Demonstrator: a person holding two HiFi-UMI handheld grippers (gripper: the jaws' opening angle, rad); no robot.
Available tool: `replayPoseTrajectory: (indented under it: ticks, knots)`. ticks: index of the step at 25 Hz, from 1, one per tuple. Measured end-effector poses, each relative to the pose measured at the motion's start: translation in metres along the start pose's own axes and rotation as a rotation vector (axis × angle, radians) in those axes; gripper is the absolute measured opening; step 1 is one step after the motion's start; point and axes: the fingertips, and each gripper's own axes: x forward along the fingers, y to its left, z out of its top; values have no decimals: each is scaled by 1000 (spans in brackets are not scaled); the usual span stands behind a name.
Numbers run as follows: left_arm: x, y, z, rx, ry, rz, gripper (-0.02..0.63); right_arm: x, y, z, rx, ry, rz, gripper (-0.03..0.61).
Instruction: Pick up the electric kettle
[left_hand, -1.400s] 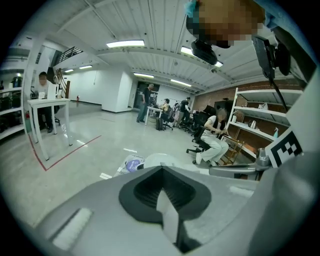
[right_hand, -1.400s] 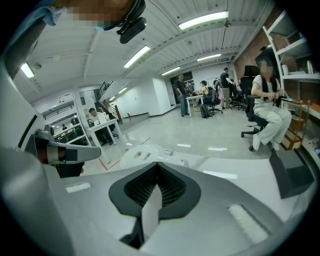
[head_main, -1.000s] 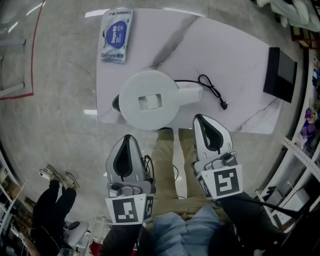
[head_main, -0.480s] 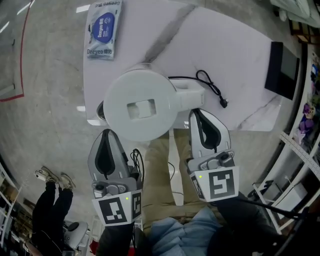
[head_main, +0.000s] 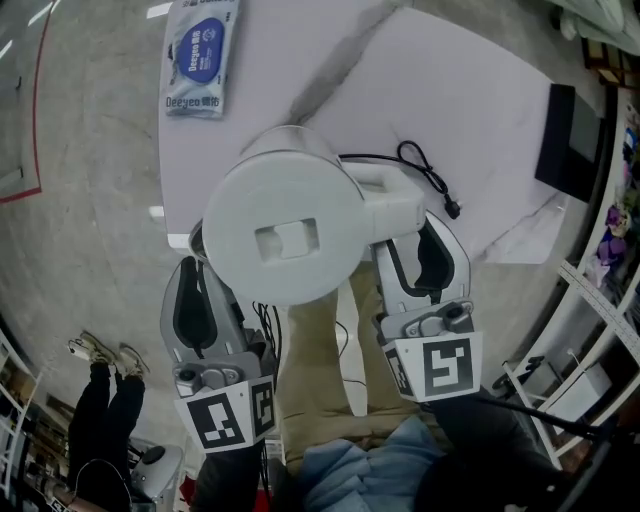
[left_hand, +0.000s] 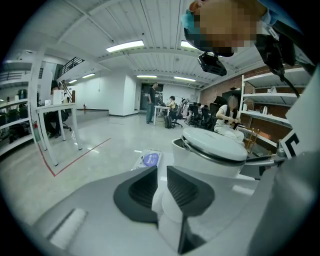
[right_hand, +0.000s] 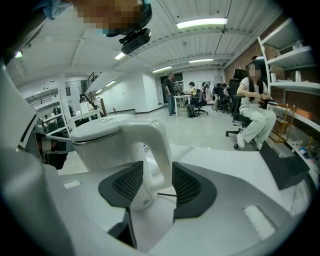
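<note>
The white electric kettle (head_main: 285, 230) fills the middle of the head view, lid up and close to the camera; it appears raised off the white table (head_main: 480, 90). Its handle (head_main: 385, 200) points right. My right gripper (head_main: 420, 262) is shut on that handle (right_hand: 150, 150), with the ribbed pads on both sides of it (right_hand: 156, 175). My left gripper (head_main: 195, 290) sits beside the kettle's lower left edge, partly hidden under it. In the left gripper view its jaws (left_hand: 162, 182) stand almost together, and the kettle (left_hand: 215, 150) lies ahead to the right.
The black power cord (head_main: 420, 175) lies on the table by the handle. A blue wipes packet (head_main: 197, 60) rests at the table's far left corner, and a black box (head_main: 572, 140) at its right edge. Shelving runs along the right (right_hand: 295, 90), where a person sits.
The kettle has grown in the head view and shifted toward the table's near edge. The right gripper closed in on the handle. The left gripper moved up beside the kettle's left side.
</note>
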Motion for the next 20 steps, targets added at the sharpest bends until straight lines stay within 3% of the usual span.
replayPoseTrajectory:
  ticks: [20]
  knots:
    - [55,15,-2,-3,4,-12,63,43,-14,10,-19,-36,-42,213]
